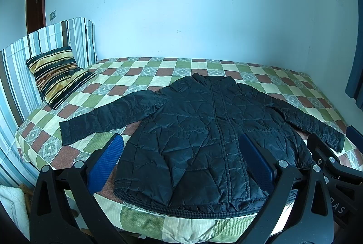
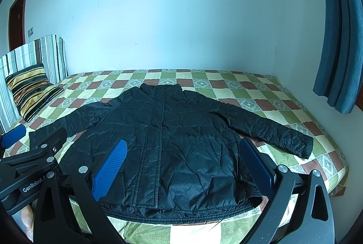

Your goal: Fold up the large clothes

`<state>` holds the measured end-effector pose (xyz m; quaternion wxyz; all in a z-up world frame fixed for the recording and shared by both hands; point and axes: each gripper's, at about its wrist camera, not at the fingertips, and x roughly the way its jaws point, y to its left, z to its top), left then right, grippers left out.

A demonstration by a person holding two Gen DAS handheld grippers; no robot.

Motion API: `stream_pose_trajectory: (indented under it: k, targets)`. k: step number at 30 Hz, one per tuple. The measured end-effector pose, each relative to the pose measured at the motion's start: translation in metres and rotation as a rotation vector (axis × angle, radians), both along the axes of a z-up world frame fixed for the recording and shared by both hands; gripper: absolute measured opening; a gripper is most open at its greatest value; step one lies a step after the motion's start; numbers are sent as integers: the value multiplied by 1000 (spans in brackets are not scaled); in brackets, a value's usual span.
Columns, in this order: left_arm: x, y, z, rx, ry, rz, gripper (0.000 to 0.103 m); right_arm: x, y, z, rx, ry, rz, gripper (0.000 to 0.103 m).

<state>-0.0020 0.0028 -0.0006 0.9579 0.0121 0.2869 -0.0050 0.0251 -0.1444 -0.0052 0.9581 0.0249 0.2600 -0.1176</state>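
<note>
A black quilted jacket [image 1: 204, 130] lies flat and face up on the bed, zipped, collar away from me, both sleeves spread out to the sides. It also shows in the right wrist view [image 2: 172, 141]. My left gripper [image 1: 181, 144] is open and empty, held above the jacket's hem near the bed's front edge. My right gripper [image 2: 181, 148] is open and empty, held above the hem a little to the right of the left one. The left sleeve cuff [image 1: 68, 132] and the right sleeve cuff [image 2: 304, 144] rest on the bedspread.
The bed has a checked green, brown and cream bedspread [image 1: 158, 71]. A striped pillow [image 1: 59, 76] leans on the striped headboard [image 1: 45, 39] at the left. A blue curtain [image 2: 338, 39] hangs at the right. The wall runs along the bed's far side.
</note>
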Motion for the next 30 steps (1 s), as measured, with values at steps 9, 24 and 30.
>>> stream_pose_trajectory:
  k: [9, 24, 30]
  targets:
    - [-2, 8, -1, 1, 0, 0, 101, 1, 1, 0, 1, 1, 0, 98]
    - [-1, 7, -1, 1, 2, 0, 101, 2, 1, 0, -1, 1, -1, 98]
    - [-2, 8, -1, 3, 2, 1, 101, 3, 0, -1, 0, 0, -1, 98]
